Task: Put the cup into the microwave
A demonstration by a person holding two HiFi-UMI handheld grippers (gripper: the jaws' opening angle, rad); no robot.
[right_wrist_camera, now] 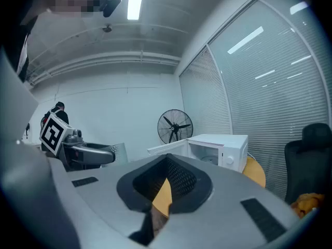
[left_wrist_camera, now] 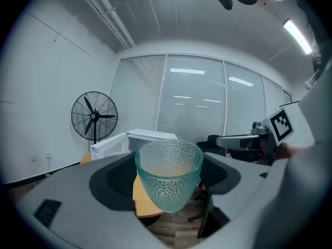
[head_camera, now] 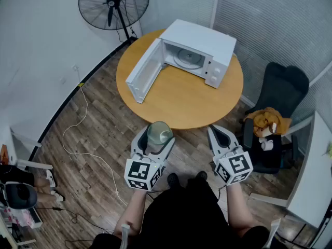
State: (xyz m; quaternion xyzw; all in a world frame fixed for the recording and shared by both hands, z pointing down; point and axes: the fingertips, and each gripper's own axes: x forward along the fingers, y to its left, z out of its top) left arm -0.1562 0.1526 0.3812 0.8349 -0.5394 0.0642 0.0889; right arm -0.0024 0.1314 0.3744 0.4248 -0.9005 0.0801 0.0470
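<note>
A dimpled, pale green glass cup (head_camera: pixel 159 133) (left_wrist_camera: pixel 168 175) stands upright in my left gripper (head_camera: pixel 155 137) (left_wrist_camera: pixel 168 180). The jaws are spread wide and shut on its sides, in the air just short of the near edge of the round wooden table (head_camera: pixel 181 100). My right gripper (head_camera: pixel 221 135) (right_wrist_camera: pixel 162 193) hangs beside it to the right, shut with nothing in it. On the far side of the table sits the white microwave (head_camera: pixel 199 51) (left_wrist_camera: pixel 151 136) (right_wrist_camera: pixel 220 145). Its door (head_camera: pixel 143 71) is swung open to the left and a glass turntable (head_camera: pixel 188 58) shows inside.
A black standing fan (head_camera: pixel 113 4) is beyond the table at the wall. A black office chair (head_camera: pixel 280 95) with an orange cloth (head_camera: pixel 271 119) stands right of the table, next to a white desk (head_camera: pixel 311 180). A white cable (head_camera: pixel 78 134) trails over the wooden floor on the left.
</note>
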